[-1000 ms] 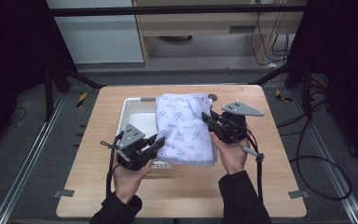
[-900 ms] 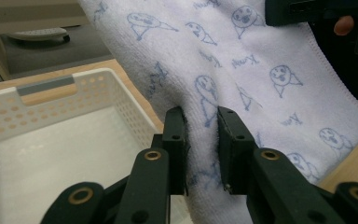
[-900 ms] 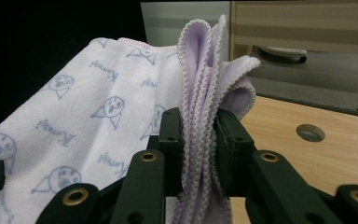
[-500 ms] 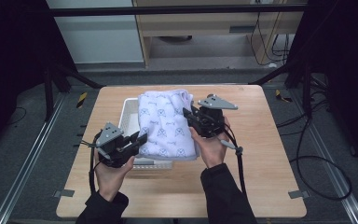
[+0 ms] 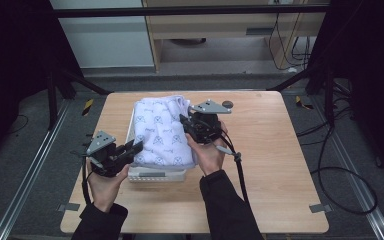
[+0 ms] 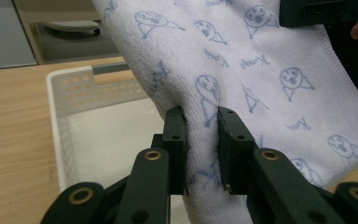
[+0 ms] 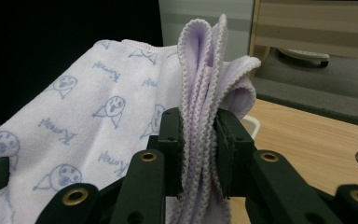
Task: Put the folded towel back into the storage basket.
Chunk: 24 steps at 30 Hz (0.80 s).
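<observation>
Towel of white terry with blue cartoon print (image 5: 161,132) has shifted leftward, now draped over the white perforated plastic basket (image 5: 156,174). Left gripper (image 5: 130,148) and right gripper (image 5: 186,122) both stay clamped on its edges, so lowering it in looks next.

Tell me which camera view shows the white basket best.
The high view: it shows the whole basket on the table, its front wall bare, with the towel draped over it. The left gripper view shows one perforated corner and the inside. The right gripper view shows a small bit of rim behind the towel.
</observation>
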Motion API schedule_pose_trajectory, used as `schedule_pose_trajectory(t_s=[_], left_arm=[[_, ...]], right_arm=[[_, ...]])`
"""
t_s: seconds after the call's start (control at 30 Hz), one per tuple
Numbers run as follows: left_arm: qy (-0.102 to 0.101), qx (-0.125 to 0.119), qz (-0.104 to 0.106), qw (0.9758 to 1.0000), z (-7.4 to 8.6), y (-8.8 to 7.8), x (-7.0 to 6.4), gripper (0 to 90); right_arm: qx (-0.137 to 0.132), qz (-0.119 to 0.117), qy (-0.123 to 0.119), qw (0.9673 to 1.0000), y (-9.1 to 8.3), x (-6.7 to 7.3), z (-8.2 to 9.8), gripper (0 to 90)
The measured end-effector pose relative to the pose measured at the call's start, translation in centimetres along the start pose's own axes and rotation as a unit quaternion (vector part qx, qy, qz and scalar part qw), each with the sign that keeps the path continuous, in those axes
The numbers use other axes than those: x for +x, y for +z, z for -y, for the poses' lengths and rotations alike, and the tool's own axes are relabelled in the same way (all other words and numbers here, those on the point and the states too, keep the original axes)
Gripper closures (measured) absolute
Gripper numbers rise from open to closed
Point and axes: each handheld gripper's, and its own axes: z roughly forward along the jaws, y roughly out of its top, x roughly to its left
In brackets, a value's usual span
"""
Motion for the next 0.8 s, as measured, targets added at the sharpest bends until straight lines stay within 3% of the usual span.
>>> schedule_pose_trajectory(t_s=[0.47,0.8], left_arm=[[-0.001,0.014,-0.033,0.9994,0.4,1.1,2.0,74.2],[-0.012,0.023,-0.041,0.9988,0.7,1.6,3.4,74.3]], right_arm=[[0.004,0.008,-0.009,0.9999,3.0,1.0,0.1,73.9],[0.011,0.006,-0.011,0.9999,4.9,1.4,0.5,73.9]])
